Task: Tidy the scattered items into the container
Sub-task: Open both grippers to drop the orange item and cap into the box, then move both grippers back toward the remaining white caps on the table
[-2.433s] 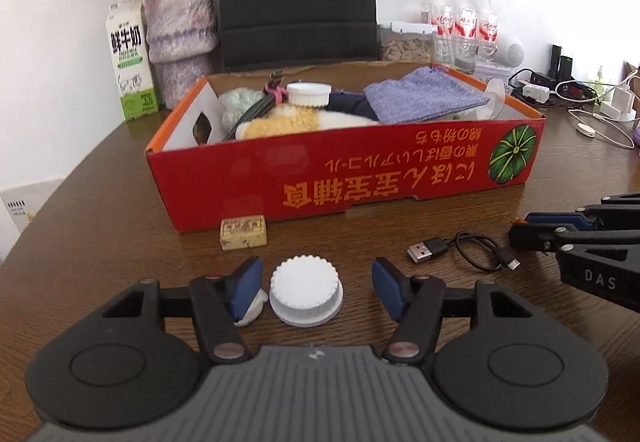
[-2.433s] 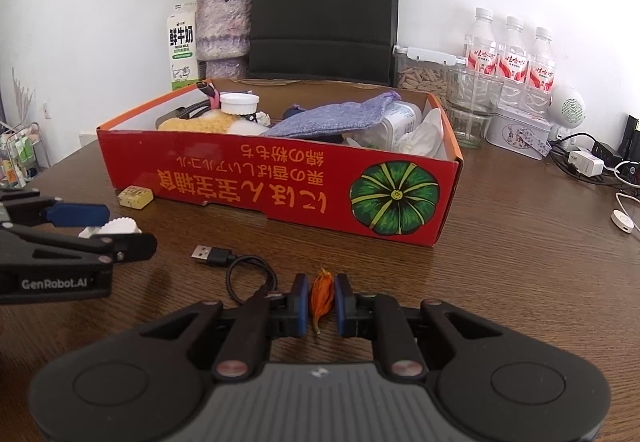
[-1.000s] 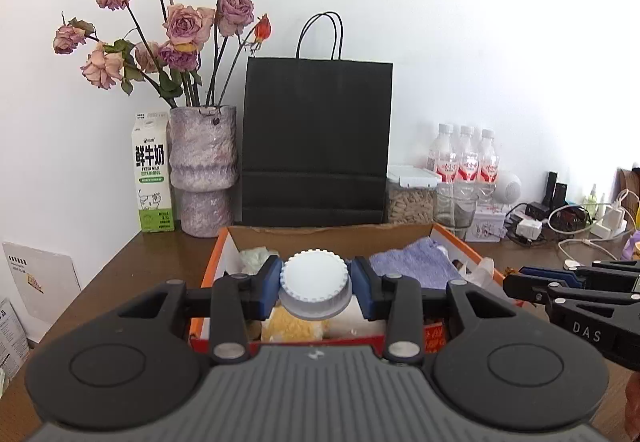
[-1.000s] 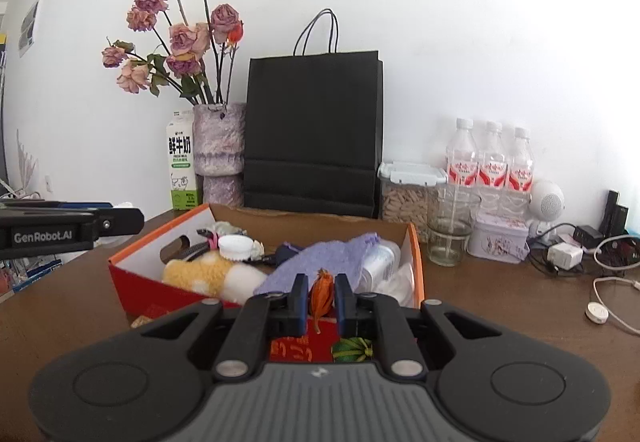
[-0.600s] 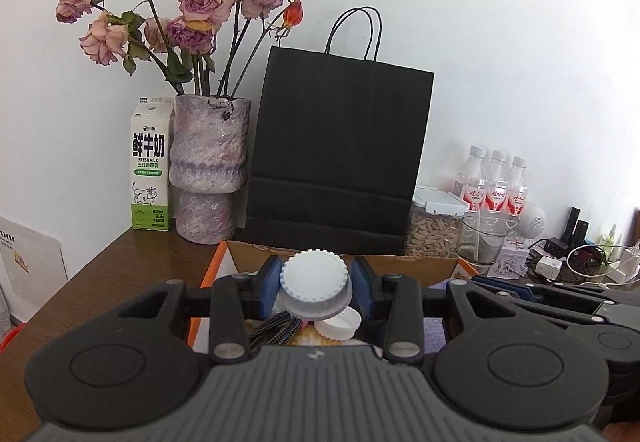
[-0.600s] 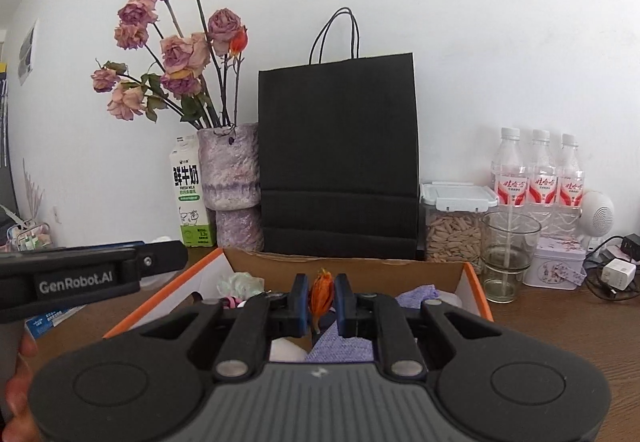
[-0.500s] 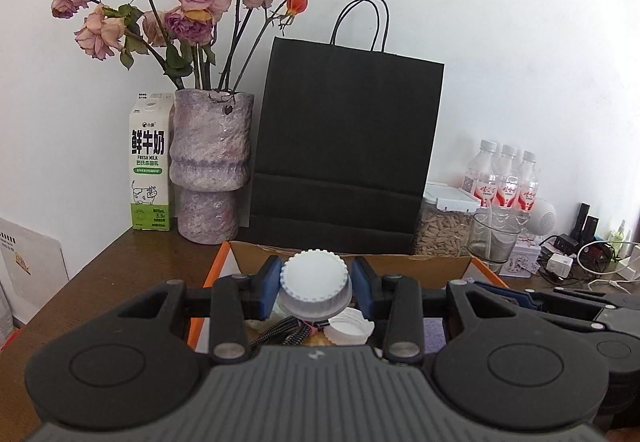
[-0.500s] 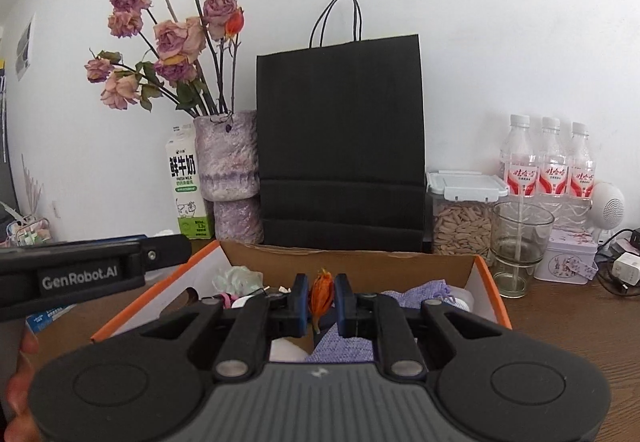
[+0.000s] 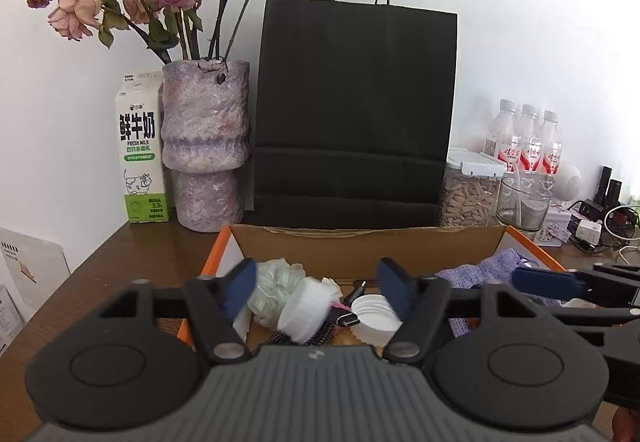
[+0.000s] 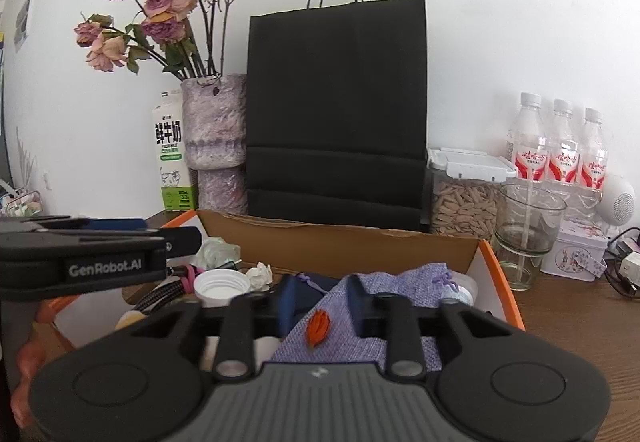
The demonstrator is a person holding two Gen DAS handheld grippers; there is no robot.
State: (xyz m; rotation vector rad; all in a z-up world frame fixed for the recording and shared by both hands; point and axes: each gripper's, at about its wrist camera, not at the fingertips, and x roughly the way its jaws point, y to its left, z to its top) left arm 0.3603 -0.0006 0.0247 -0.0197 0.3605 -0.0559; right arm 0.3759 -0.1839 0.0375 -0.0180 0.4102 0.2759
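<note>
The red-and-orange cardboard box [image 9: 360,246] lies right under both grippers. My left gripper [image 9: 316,286] hangs over its left part with its jaws opening. The white ribbed cap [image 9: 306,308] is blurred and tilted between the fingers, touching neither pad. A second white cap [image 9: 374,316] lies in the box beside a black cable plug. My right gripper [image 10: 323,304] is over the lavender pouch [image 10: 400,286], jaws opening. The small orange dried bud [image 10: 318,326] sits loose on the pouch between the fingers. The left gripper's side [image 10: 100,254] shows at the left of the right wrist view.
Behind the box stand a black paper bag [image 9: 356,113], a purple vase of dried roses [image 9: 206,145] and a milk carton [image 9: 140,149]. To the right are a seed jar [image 10: 464,197], a glass [image 10: 528,230], water bottles [image 10: 560,145], a tin and charger cables.
Both grippers moved forward over the box and sank a little. Their jaws opened: the white cap left the left pads and the orange bud left the right pads.
</note>
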